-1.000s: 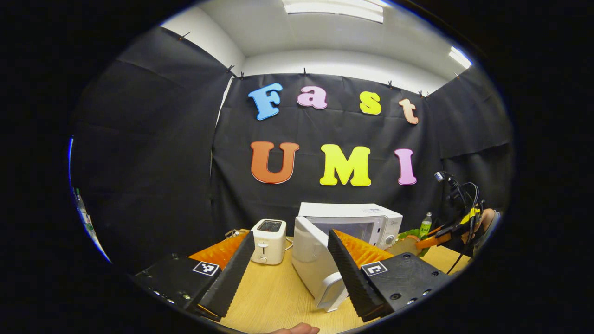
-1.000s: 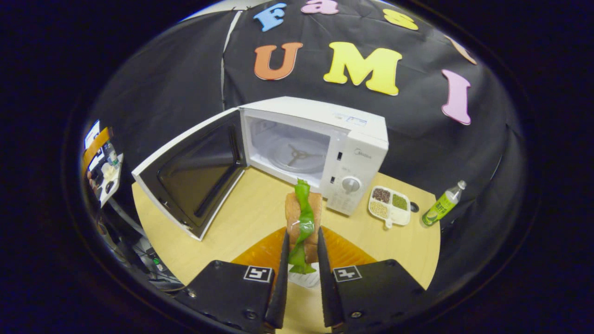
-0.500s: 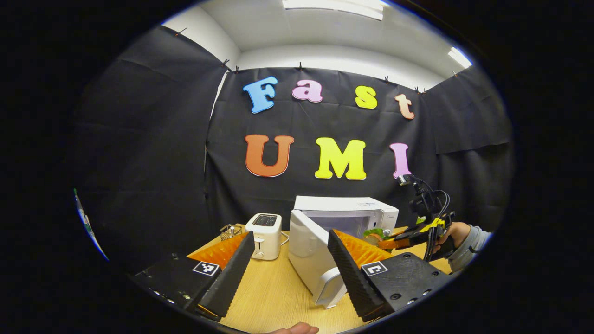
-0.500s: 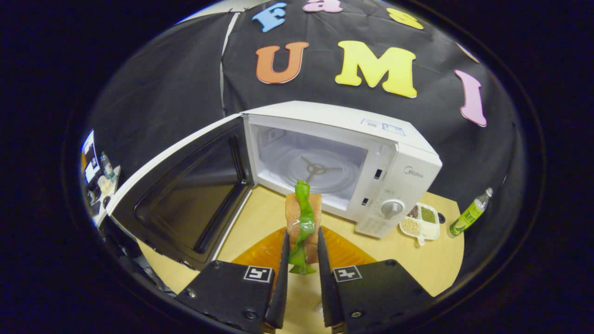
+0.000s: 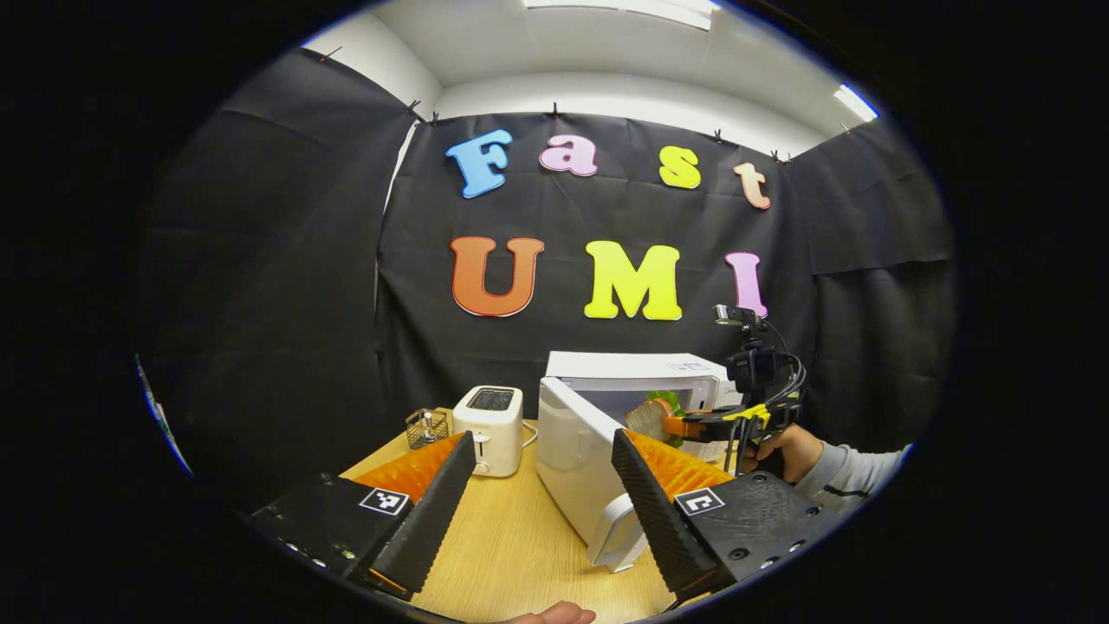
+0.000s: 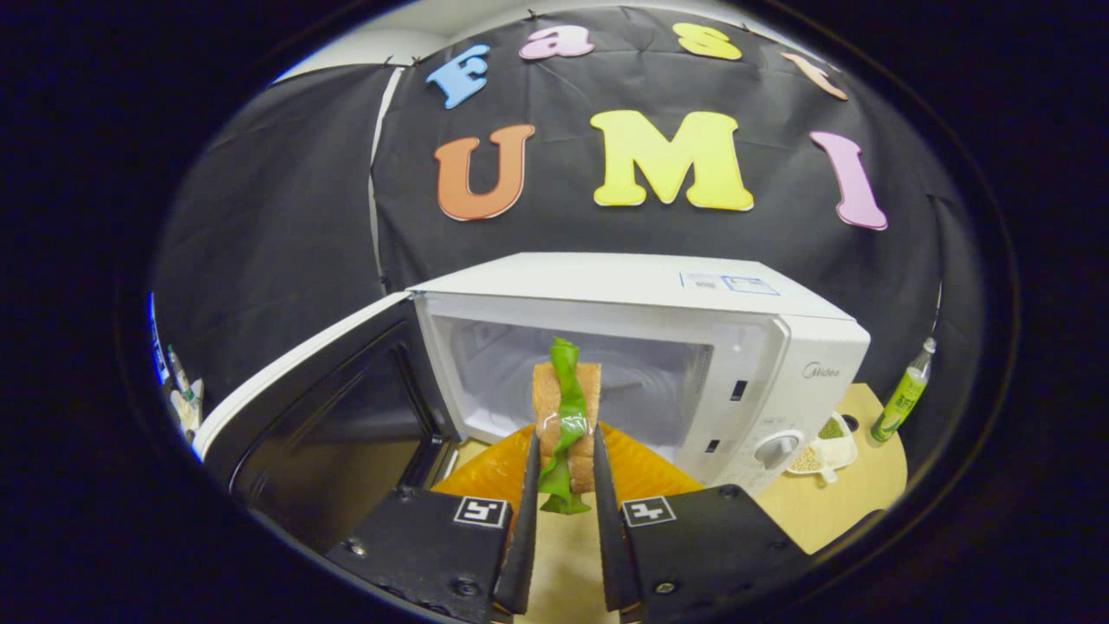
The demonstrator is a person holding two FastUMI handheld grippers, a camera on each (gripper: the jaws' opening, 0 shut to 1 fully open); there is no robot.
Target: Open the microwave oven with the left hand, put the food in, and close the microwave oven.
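Since the sandwich [image 6: 567, 414] looks soft and light, we grasp its lower end gently with the right tongs [image 6: 563, 507], just before the open microwave [image 6: 641, 347]; the left tongs [image 5: 541, 503] stand released, empty.

In the left gripper view, the left gripper [image 5: 541, 498] hangs with its fingers spread wide and empty above the wooden table [image 5: 511, 555]. Ahead, the white microwave oven [image 5: 637, 381] stands with its door [image 5: 582, 472] swung open. Left of it are a white toaster [image 5: 489, 429] and a small wire basket [image 5: 426, 426]. The right gripper [image 5: 671, 425], gripped by a hand [image 5: 784, 446], holds a sandwich [image 5: 648, 418] at the oven's opening.
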